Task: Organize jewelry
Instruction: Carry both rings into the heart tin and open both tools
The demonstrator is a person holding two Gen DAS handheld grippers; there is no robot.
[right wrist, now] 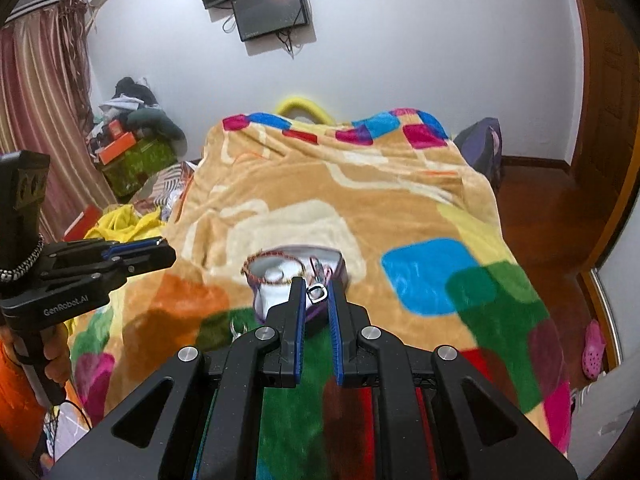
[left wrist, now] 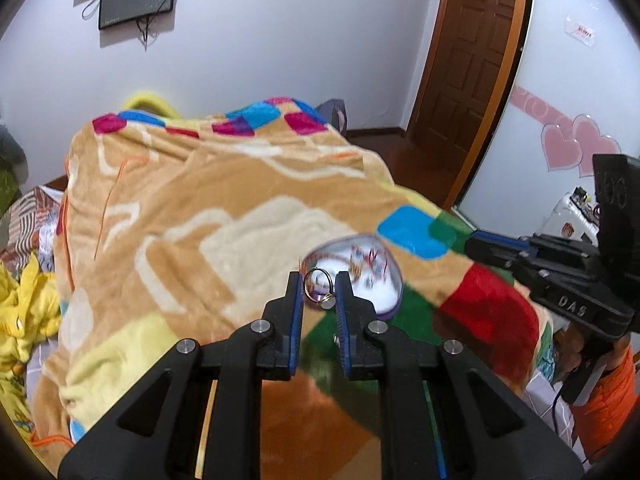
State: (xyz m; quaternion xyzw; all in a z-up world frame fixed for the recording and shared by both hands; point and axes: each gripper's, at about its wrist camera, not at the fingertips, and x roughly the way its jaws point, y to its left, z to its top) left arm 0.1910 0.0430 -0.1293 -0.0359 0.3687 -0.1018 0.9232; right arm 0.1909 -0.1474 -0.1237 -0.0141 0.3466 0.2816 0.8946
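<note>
Left wrist view: yellow crumpled cloth (left wrist: 24, 312) far left of the fingers, on the bed beside the plush tan blanket with coloured squares (left wrist: 224, 200) that covers the bed. Left gripper (left wrist: 319, 291) has its blue-padded fingers (left wrist: 295, 300) closed on a thin gold-coloured ring with a small round charm (left wrist: 319, 289), ring upright between the pads, charm hanging at its lower edge. Just beyond the fingertips sits a purple-rimmed heart-shaped jewelry box with white lining (left wrist: 394, 300) on the blanket, open, with blurred red and gold pieces inside; ring is held over its near edge. To the right of the fingers the right gripper (left wrist: 486, 246) shows from the side, fingertips near the box's right side; from here cannot tell its grip. Right wrist view: left gripper (right wrist: 160, 250) comes in from the left edge, fingers look closed together, ring not visible at this angle. Middle of frame, right gripper (right wrist: 318, 292) fingers (right wrist: 334, 312) are clamped on a small silver-coloured metal ring piece (right wrist: 316, 293), held right at the fingertips over the near rim of the same box (right wrist: 264, 304). A red and gold beaded bracelet (right wrist: 260, 270) lies along the box's left and back edge. Blanket (right wrist: 400, 208) spreads to the right of the fingers, wooden floor (right wrist: 560, 216) beyond it.
</note>
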